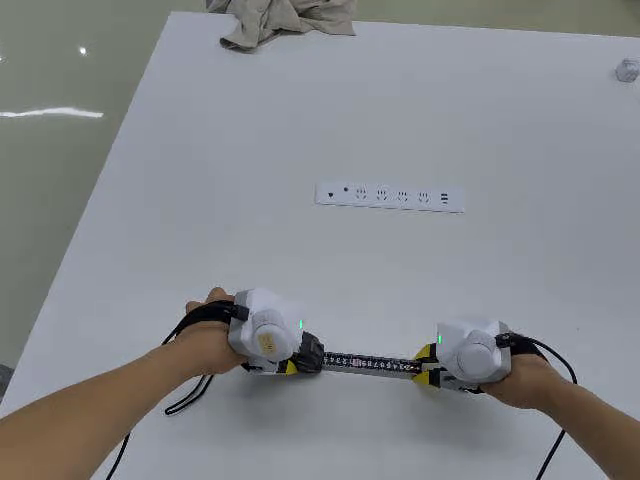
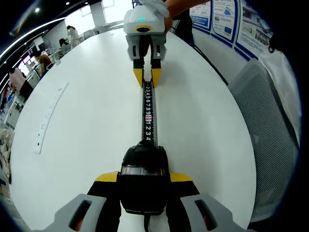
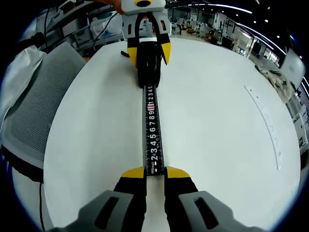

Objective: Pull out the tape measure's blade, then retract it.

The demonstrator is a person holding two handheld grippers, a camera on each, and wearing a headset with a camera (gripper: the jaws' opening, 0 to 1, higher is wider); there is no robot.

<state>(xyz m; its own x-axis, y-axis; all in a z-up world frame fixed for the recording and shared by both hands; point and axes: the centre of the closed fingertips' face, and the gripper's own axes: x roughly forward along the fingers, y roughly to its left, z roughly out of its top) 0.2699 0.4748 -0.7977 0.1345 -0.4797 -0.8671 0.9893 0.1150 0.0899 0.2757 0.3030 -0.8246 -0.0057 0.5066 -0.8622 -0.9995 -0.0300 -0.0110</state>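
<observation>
A black tape measure case (image 2: pixel 144 176) sits between the yellow-tipped jaws of my left gripper (image 2: pixel 144 178), which is shut on it low over the white table. In the head view the case (image 1: pixel 308 355) is at the left gripper (image 1: pixel 290 364). Its black blade (image 1: pixel 368 363) with white numbers runs a short way right to my right gripper (image 1: pixel 427 365). The right gripper (image 3: pixel 155 172) is shut on the blade's end (image 3: pixel 154 164). From the right gripper view the blade (image 3: pixel 151 128) stretches ahead to the case (image 3: pixel 147 60). The blade (image 2: pixel 148 112) lies just above the table.
A white power strip (image 1: pixel 390 196) lies mid-table beyond the grippers. A crumpled grey cloth (image 1: pixel 280 20) sits at the far edge, and a small clear object (image 1: pixel 627 69) at the far right. A grey mesh chair (image 3: pixel 41 92) stands by the table's near edge.
</observation>
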